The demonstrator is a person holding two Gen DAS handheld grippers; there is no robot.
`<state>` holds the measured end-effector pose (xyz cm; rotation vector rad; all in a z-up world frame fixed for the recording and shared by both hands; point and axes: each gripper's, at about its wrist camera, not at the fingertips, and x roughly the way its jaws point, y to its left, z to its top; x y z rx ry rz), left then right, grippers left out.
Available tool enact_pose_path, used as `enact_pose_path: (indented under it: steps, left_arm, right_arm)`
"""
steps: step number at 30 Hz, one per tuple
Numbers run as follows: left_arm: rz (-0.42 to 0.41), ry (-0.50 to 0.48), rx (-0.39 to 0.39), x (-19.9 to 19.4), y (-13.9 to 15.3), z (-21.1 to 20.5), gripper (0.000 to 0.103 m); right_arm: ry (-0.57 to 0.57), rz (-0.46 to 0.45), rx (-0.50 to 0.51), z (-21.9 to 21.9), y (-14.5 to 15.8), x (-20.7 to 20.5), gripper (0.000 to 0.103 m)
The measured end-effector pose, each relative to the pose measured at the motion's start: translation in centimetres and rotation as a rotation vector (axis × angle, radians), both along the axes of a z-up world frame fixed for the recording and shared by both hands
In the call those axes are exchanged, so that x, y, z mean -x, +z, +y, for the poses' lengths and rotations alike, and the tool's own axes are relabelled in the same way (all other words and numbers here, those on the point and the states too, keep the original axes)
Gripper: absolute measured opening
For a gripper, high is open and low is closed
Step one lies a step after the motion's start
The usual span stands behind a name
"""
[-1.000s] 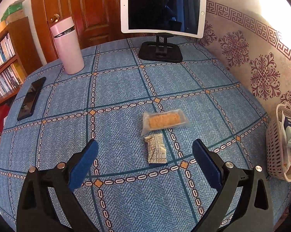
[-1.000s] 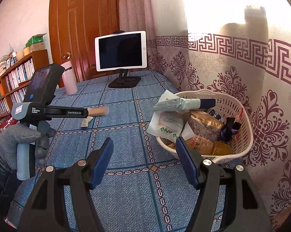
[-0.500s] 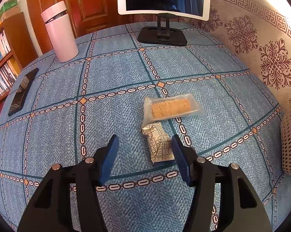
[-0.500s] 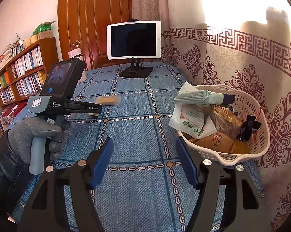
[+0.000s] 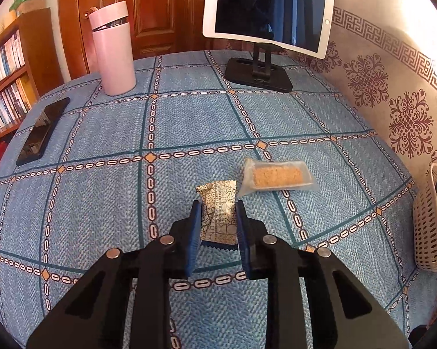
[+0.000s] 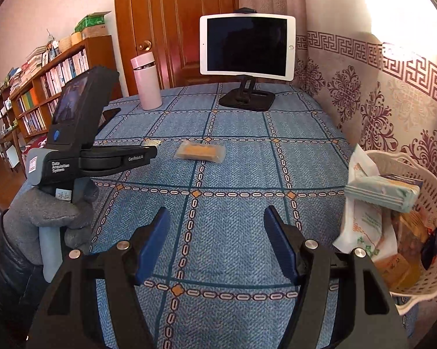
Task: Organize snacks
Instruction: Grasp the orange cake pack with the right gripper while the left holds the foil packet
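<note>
patterned packet clamped lengthwise in left gripper, apparently at its near end; right gripper held apart, empty, nearer basket.

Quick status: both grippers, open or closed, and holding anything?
Left gripper: jaws just closed, shut on the patterned snack packet.
Right gripper: open, empty, over the tablecloth.
</note>
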<state>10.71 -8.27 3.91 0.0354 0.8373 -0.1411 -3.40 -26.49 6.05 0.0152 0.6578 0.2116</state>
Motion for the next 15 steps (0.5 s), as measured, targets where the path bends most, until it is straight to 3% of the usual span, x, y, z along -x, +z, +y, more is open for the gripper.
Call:
enact_pose_path:
  steps: [5, 11, 15]
  left_arm:
    - [-0.037, 0.050, -0.009, 0.1, 0.8, 1.6, 0.024]
    - [-0.045, 0.094, -0.013, -0.1, 0.8, 2.9, 0.024]
    - [-0.036, 0.122, 0.007, -0.5, 0.7, 3.9, 0.024]
  right_arm:
    - [0.058, 0.089, -0.065, 1.3, -1.1, -6.4, 0.067]
    - [0.030, 0.125, -0.092, 2.3, -2.1, -13.3, 0.067]
    - [0.064, 0.196, -0.215, 2.3, -2.6, -17.9, 0.067]
